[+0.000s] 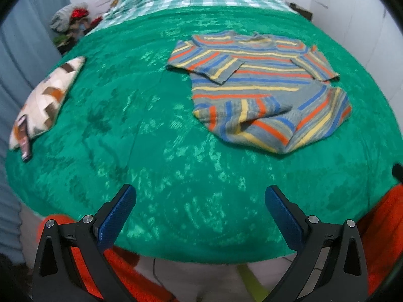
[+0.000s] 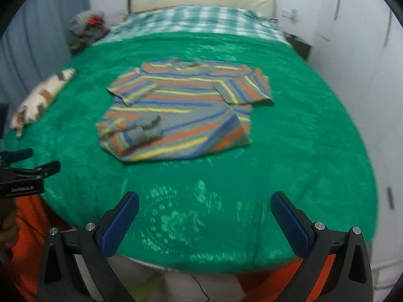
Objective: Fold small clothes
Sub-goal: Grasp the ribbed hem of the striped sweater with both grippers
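While both grippers hang at the bed's [image 1: 151, 136] near edge, nothing is held. Patterned cushion [image 1: 45, 100] at 9 o'clock. Left gripper [image 1: 200, 198]: jaws spread wide, empty. Striped sweater [image 1: 254, 85] at 1 o'clock, sleeves crossed in, hem rumpled. Right gripper [image 2: 204, 203]: jaws likewise apart. Risk: pinching bedcover [image 2: 302, 151] along with knit. Lettering on left gripper body unreadable.

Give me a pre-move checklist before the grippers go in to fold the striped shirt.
1. Left gripper open and empty: ok.
2. Right gripper open and empty: ok.
3. Striped shirt lying flat: not ok, its near hem is bunched and turned up.
4. Both sleeves folded inward over the body: ok.
5. Green blanket bare between grippers and shirt: ok.
6. Patterned pillow apart from the shirt: ok.
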Tool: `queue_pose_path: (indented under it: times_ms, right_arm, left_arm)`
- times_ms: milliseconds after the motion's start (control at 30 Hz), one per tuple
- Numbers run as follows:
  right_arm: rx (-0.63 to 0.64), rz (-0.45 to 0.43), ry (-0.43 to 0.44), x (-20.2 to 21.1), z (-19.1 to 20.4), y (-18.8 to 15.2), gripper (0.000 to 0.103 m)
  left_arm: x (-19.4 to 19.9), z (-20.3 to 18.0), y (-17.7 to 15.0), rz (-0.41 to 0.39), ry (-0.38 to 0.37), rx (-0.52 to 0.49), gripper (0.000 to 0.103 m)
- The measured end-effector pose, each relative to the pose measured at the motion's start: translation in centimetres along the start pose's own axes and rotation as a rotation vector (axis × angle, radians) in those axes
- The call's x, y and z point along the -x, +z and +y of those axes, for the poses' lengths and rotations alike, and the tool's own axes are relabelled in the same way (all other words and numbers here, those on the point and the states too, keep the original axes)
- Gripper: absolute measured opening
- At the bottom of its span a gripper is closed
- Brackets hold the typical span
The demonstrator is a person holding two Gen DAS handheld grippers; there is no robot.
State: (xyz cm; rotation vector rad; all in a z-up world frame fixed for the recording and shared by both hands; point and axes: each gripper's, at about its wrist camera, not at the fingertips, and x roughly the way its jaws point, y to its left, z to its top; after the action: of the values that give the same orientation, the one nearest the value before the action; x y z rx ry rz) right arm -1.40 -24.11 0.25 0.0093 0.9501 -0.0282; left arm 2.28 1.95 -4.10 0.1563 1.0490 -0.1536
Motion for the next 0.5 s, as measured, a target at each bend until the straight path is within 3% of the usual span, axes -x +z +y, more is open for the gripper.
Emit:
queue_pose_path:
  times_ms: [100,233,367,400,433,467,500]
  right_arm:
    - [0.067,-0.038,0.035,-1.8,-2.3,2.2,0.103]
    - [0.108,-0.011,0.108,-5.9,-4.5,7.2,0.103]
    - [0.062,0.147,0.224,-13.5,-6.2,12.4,0.103]
    - [0.033,0.223,0.263,-16.4,-6.4,13.1,0.099]
    - [0.003,0.272,0.281,-18.4,-6.4,13.1,0.094]
    - [-0.020,0.305,0.302,-19.6,-6.6,12.9,0.074]
    - [-0.061,0.360,0.357,-21.3,-6.6,12.4,0.044]
  left_arm:
    - [-1.9,-0.1,2.0,0.027,-0.099,-0.071,0.102]
    - [-4.3,-1.6,5.7,0.041,-0.208,-0.163,0.102]
    - [-7.6,-4.6,8.7,0.039,-0.202,-0.233,0.101]
    - [-8.6,-5.5,9.0,0.048,-0.188,-0.248,0.100]
    - [-9.7,-6.3,9.2,0.057,-0.173,-0.263,0.091]
    - [-11.0,-7.1,9.3,0.080,-0.153,-0.276,0.070]
    - [-11.8,-7.4,9.2,0.103,-0.154,-0.278,0.055]
